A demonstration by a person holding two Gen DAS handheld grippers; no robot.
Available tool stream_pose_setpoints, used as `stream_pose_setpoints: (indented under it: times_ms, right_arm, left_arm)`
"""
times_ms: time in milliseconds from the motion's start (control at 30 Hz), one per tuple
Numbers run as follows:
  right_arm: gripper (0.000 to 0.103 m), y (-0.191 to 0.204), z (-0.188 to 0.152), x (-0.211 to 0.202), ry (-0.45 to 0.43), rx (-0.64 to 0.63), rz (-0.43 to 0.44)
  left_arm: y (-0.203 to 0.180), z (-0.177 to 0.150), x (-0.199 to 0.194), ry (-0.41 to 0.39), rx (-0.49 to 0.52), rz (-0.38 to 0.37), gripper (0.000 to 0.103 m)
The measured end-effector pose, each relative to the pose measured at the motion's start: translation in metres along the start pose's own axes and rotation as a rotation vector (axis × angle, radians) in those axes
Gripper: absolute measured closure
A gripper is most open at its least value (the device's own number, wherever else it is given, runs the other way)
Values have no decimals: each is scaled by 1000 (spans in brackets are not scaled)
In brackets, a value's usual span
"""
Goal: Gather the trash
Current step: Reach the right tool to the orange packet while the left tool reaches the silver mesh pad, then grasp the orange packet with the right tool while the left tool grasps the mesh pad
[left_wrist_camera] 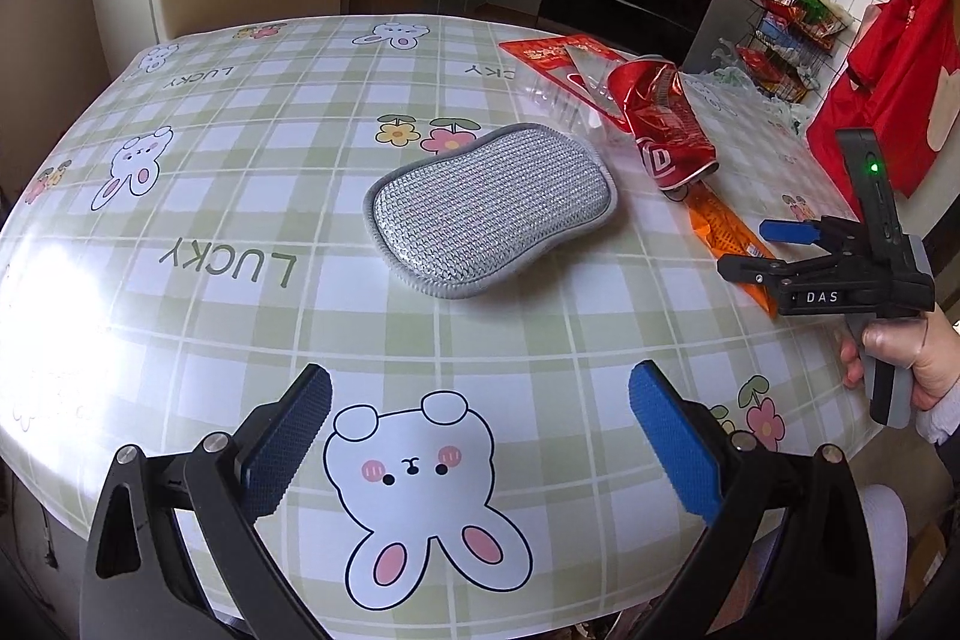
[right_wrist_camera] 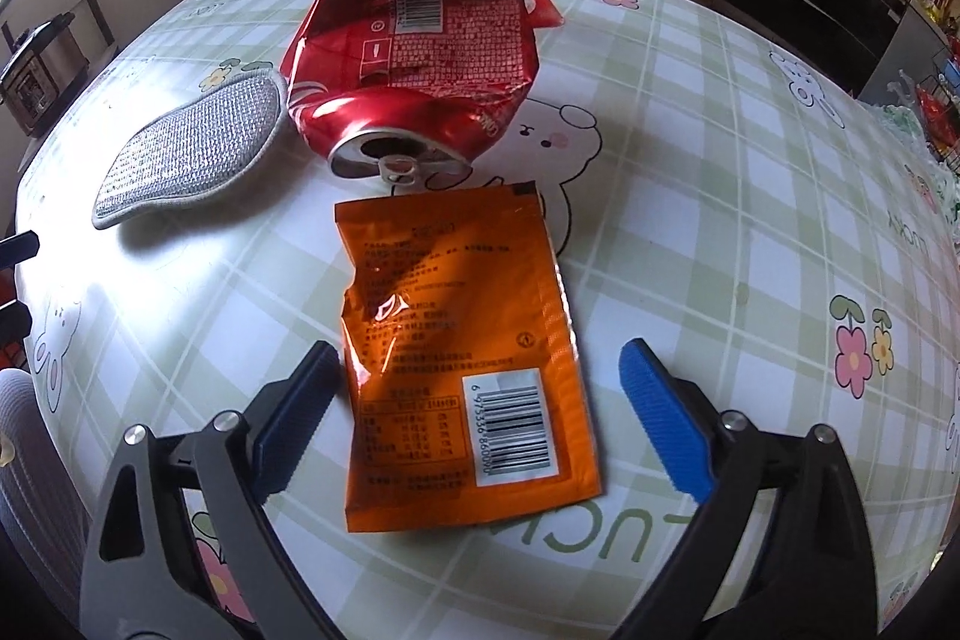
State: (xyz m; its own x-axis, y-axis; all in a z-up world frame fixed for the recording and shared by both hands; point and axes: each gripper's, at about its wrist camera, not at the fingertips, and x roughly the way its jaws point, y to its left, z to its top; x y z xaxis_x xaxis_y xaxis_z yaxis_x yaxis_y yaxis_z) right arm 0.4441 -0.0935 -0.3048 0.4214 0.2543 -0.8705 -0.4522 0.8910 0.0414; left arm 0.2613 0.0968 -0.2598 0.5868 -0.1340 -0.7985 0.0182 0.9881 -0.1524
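Spread wide and empty above the near edge of the checked bunny-print tablecloth point(left_wrist_camera: 198, 196): left gripper point(left_wrist_camera: 480, 436), its blue pads apart over a printed rabbit, nothing between them. Likewise spread: right gripper point(right_wrist_camera: 474, 418), jaws open to either side of an orange snack sachet point(right_wrist_camera: 462, 340), left pad just beside the packet's edge, right pad a little way off, no pinch made.

Flat on the table toward its right edge, barcode side up: the sachet, long axis running away from the right gripper toward the crushed red drink can point(right_wrist_camera: 414, 58) just beyond it, torn end pointing at the can's mouth. Can on its side, opening and pull tab facing the gripper, long axis on roughly the same line as the sachet. Under and behind the can, toward the far right corner: a red flat wrapper point(left_wrist_camera: 552, 52) and a clear plastic piece point(left_wrist_camera: 591, 67). Near the middle of the table, to the can's left: a silver scouring pad point(left_wrist_camera: 492, 208), probably not trash.

Judged step: approach to the first pick, sachet lined up but not yet grasped. Next move as it appears: lower over the packet and close across its short width, with some care needed since the thin foil lies flat and may slide instead of lifting. No bin or bag clearly identifiable in either view.
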Motion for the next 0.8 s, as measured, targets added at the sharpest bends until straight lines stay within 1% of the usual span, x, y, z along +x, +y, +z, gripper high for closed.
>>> stream_pose_setpoints:
  times_ms: [67,133,333,400,433,467,600,633,700,733,767,800]
  right_arm:
    - [5,-1,1,1,1,7,4]
    - [4,-1,2,2,6,15,-2]
    - [5,1,4,5,25,-1,0]
    - [8,1,4,3,19,-7,4]
    - [16,2,5,1,13,-11,8]
    - [27,2,5,-1,9,-15,11]
    - [33,4,4,-4,15,-7,22]
    - [35,4,3,-6,8,-1,26]
    - [44,6,1,-16,-27,6,40]
    - [54,7,1,-20,-33,15,47]
    - [75,8,1,-24,-44,24,57]
    - [86,9,1,-27,-42,37,52]
  left_arm:
    - [-1,0,0,-2,5,4,6]
    - [-4,-1,-1,-13,24,16,6]
    - [-10,-1,-7,-62,72,29,6]
    - [-11,0,-9,-69,87,32,6]
    - [-12,0,-10,-74,91,30,6]
    - [-11,1,-11,-80,95,25,6]
    - [-9,5,-14,-103,99,28,6]
    - [-7,6,-14,-106,91,27,6]
    - [-4,6,-15,-105,78,19,6]
    - [-3,6,-14,-95,77,14,8]
    - [-3,5,-12,-81,82,2,14]
    - [-4,5,-9,-63,92,-10,19]
